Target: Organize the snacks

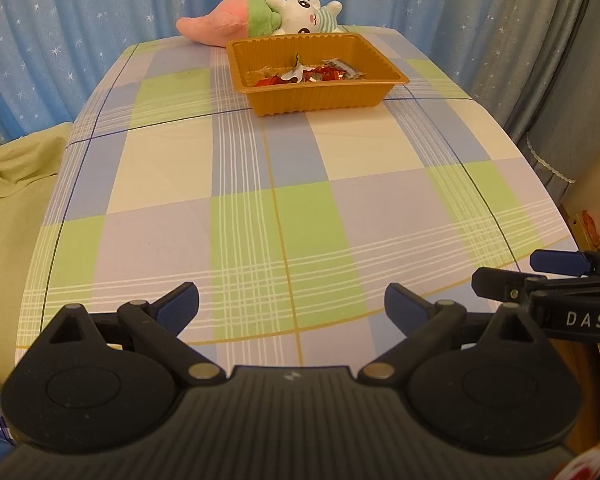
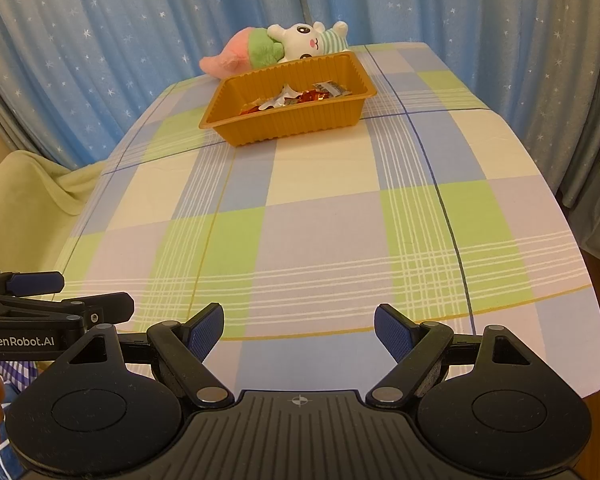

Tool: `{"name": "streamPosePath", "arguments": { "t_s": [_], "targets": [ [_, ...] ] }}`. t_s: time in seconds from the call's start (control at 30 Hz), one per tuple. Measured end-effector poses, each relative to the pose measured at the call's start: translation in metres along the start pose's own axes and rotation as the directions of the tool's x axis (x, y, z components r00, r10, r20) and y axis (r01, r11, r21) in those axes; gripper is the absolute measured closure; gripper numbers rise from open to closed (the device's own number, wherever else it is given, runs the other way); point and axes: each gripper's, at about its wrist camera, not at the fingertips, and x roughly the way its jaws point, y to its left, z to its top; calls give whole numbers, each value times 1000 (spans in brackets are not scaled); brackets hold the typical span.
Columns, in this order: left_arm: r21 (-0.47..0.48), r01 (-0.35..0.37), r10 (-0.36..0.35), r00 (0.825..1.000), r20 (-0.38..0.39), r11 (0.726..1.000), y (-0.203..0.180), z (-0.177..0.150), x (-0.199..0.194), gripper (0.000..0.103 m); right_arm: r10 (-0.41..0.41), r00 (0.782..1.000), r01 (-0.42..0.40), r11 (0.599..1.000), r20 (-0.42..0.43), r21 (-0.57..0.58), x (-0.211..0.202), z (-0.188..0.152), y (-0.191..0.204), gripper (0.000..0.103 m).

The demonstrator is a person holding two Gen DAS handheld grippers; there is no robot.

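Note:
An orange-brown plastic tray (image 1: 320,98) (image 2: 288,124) stands at the far end of the checked tablecloth. Several wrapped snacks (image 1: 308,73) (image 2: 300,98), red, silver and white, lie inside it. My left gripper (image 1: 292,305) hovers over the near edge of the table, open, with nothing between its blue pads. My right gripper (image 2: 299,327) is also open and empty above the near edge. Each gripper shows at the side of the other's view: the right one (image 1: 548,276) and the left one (image 2: 56,300). Both are far from the tray.
A pink-and-green plush and a white plush (image 1: 260,16) (image 2: 284,42) lie behind the tray against blue star curtains (image 1: 80,40). A pale green cloth (image 1: 16,168) (image 2: 28,188) drapes left of the table. The table's right edge (image 2: 572,240) drops to the floor.

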Motion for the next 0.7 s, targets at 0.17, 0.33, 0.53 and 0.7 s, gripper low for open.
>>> {"name": "streamPosePath", "arguments": {
  "t_s": [0.17,0.33,0.53,0.7],
  "targets": [
    [-1,-2,2,1000,-1,1000,1,1,2,4,2,1000,-2,1000,-3,0,3,1,0,21],
    [-5,-3,3,1000,-2,1000,4,3,5,4,3,1000,-3,1000,-6,-1,4,3,1,21],
    [-10,-6,6,1000,-5,1000,5,7,9,4,6,1000,-6,1000,-13,-4,7,7,2,21],
    [-10,-6,6,1000,-6,1000,5,7,9,4,8,1000,-8,1000,-16,-4,8,8,2,21]
  ]
}}
